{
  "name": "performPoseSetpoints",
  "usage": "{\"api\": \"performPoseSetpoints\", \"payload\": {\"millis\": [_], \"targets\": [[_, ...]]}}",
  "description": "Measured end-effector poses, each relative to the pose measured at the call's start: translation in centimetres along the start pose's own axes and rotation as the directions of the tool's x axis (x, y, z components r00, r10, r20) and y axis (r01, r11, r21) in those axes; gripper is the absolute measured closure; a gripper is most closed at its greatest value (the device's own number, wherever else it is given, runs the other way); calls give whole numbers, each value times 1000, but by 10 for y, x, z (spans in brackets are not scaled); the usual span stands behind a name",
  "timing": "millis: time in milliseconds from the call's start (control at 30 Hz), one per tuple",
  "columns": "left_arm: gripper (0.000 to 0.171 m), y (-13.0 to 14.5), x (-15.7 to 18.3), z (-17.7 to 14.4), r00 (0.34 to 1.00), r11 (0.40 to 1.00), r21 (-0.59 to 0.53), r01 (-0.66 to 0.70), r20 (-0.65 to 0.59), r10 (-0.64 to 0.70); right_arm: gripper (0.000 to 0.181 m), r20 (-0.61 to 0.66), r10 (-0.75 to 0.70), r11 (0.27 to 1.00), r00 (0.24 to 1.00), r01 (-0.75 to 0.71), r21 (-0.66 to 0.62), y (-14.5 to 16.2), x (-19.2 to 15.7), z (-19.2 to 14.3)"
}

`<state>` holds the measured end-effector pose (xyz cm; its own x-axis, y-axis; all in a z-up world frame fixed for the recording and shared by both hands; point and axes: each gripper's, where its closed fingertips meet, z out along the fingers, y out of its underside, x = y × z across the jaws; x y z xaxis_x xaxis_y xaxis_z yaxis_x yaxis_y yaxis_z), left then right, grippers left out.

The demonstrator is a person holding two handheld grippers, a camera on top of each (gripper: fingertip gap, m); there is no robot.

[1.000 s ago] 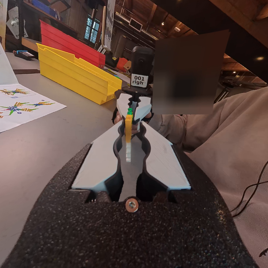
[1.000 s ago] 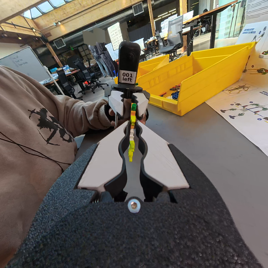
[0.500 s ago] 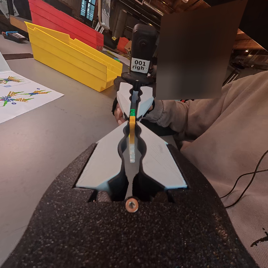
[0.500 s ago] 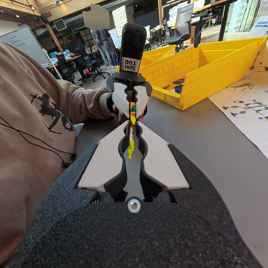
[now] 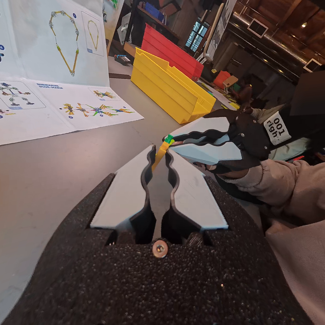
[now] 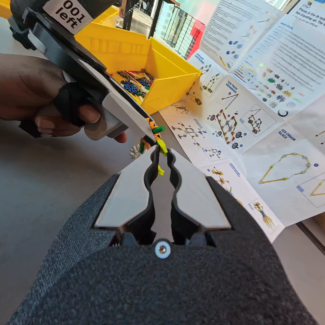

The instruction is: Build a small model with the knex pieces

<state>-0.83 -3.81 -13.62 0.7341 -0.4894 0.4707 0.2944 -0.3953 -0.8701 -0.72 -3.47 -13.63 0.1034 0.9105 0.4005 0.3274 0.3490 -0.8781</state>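
We hold our left gripper (image 5: 159, 149) and right gripper (image 6: 162, 149) tip to tip above the grey table (image 5: 52, 175), both apparently pinched shut on one small rod-and-connector assembly (image 6: 161, 142), its long axis bridging the tips.

Two claws (image 5: 160, 149) (image 6: 162, 149), one yellow bin (image 6: 168, 82), one red bin (image 5: 168, 52), one instruction sheet (image 6: 263, 123).

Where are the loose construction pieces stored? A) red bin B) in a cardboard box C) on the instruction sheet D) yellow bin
D: the right wrist view shows a pile of blue, brown and mixed-colour pieces lying inside the open yellow bin, beside the instruction sheet.
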Motion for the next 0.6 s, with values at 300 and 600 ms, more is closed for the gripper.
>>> {"api": "performPoseSetpoints", "payload": {"millis": [300, 600], "targets": [[167, -10, -8, 7, 973, 969, 85, 231, -41, -228, 180, -197, -273, 961, 941, 259, -97, -2, 16, 8], [166, -16, -18, -3, 954, 955, 88, 285, -126, -273, 178, -49, 176, 973, 983, -166, 161, -18, 38, -18]]}}
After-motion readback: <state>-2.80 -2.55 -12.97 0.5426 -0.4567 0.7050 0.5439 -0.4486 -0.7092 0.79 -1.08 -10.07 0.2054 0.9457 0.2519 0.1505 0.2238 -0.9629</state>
